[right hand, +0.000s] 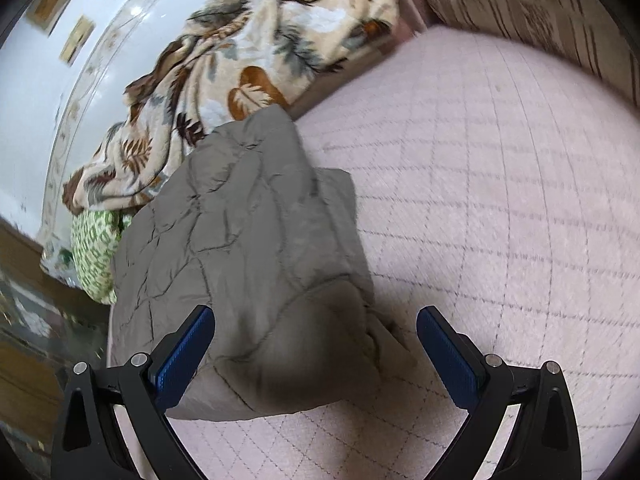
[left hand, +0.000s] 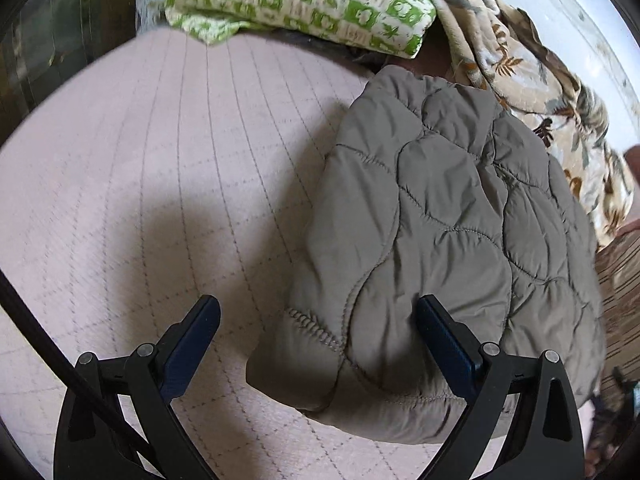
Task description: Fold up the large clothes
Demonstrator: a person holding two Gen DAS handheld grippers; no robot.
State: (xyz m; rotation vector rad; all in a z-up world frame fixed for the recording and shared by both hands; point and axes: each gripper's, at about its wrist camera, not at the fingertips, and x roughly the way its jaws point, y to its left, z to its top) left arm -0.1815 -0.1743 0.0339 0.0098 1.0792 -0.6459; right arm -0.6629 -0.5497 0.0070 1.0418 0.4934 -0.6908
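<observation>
A grey-brown quilted jacket point(left hand: 448, 220) lies folded into a thick bundle on a pink bed cover point(left hand: 140, 160). My left gripper point(left hand: 318, 312) hovers open over the jacket's near left corner, with its right finger above the fabric and its left finger above the cover. The right wrist view shows the same jacket point(right hand: 248, 248) from the other side. My right gripper point(right hand: 316, 322) is open above its near right corner. Neither gripper holds anything.
A green-and-cream patterned pillow point(left hand: 296, 0) sits behind the jacket. A leaf-print fleece blanket point(right hand: 240, 60) is heaped along the white wall. A striped brown fabric point(left hand: 620, 280) lies at the right. Pink cover point(right hand: 500, 200) stretches right of the jacket. Dark furniture point(right hand: 24, 340) stands beside the bed.
</observation>
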